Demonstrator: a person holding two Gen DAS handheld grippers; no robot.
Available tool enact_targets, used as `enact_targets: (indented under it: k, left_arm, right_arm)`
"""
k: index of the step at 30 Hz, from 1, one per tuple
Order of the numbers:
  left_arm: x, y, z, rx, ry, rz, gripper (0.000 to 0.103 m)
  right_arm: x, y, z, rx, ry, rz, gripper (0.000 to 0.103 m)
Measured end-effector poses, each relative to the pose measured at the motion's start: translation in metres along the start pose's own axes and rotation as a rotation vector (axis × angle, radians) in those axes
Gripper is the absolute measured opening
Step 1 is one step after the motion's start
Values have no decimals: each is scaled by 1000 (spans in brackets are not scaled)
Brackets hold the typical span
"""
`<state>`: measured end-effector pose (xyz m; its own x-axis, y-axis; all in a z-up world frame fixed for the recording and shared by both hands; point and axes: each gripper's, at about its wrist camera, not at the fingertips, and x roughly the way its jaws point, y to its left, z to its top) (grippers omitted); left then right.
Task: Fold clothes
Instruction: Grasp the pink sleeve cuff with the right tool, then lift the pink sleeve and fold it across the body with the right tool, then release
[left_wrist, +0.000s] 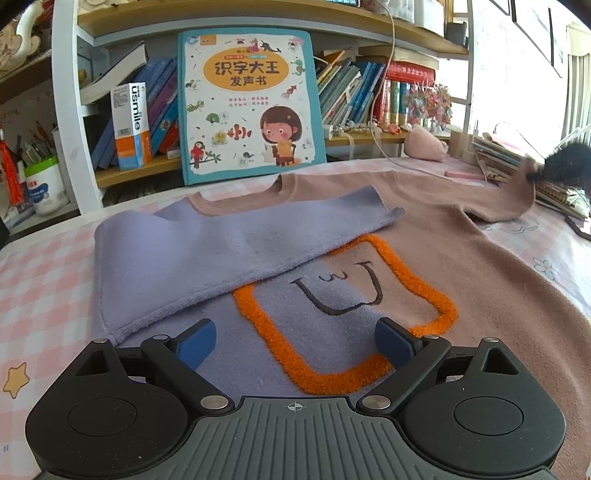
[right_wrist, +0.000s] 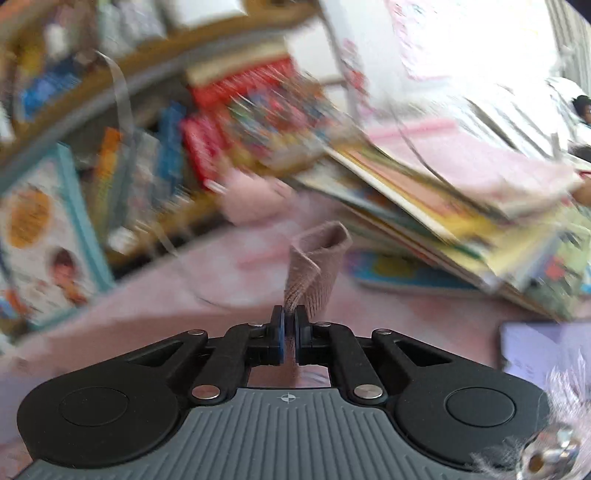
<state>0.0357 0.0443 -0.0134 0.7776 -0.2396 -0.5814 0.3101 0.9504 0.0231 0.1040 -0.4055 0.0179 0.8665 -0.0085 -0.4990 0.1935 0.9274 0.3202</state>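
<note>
A sweater (left_wrist: 424, 236), half purple and half dusty pink with an orange square and a face on its chest, lies flat on the checked tablecloth. Its purple sleeve (left_wrist: 229, 236) is folded across the chest. My left gripper (left_wrist: 295, 341) hovers open over the sweater's lower part, with nothing between its blue pads. The pink sleeve (left_wrist: 513, 199) stretches to the far right, where its end is lifted by a dark blurred shape. In the blurred right wrist view my right gripper (right_wrist: 290, 317) is shut on the pink ribbed cuff (right_wrist: 317, 266), which sticks up from the jaws.
A large picture book (left_wrist: 249, 99) leans against a bookshelf (left_wrist: 258, 22) behind the sweater. A stack of books (right_wrist: 461, 210) lies at the right end of the table, beside a pink plush toy (left_wrist: 424, 144). A pen cup (left_wrist: 42, 184) stands far left.
</note>
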Motion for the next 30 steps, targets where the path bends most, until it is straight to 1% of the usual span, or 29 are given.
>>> enact_targets:
  k: [4, 10, 14, 18, 21, 25, 27, 30]
  left_arm:
    - [3, -6, 4, 19, -27, 11, 95]
    - [-1, -19, 6, 96, -64, 46, 95]
    - [-9, -21, 2, 69, -57, 55, 95]
    - [-20, -23, 0, 25, -56, 41, 95]
    - [-26, -28, 2, 48, -58, 49, 95]
    - [-32, -30, 4, 97, -63, 93, 95]
    - [-33, -29, 5, 94, -64, 104, 95]
    - [-33, -23, 5, 66, -55, 106, 95]
  right_arm:
    - [-24, 49, 21, -71, -61, 166, 5]
    - [-41, 134, 39, -221, -103, 408, 5]
    - [-45, 191, 40, -310, -94, 550, 5]
    - [-43, 247, 29, -401, -61, 648, 5]
    - [-40, 285, 13, -455, -43, 703, 5]
    - [-31, 324, -6, -495, 3, 744, 5]
    - [-26, 342, -16, -514, 26, 763, 5]
    - [-16, 361, -32, -545, 61, 764, 5]
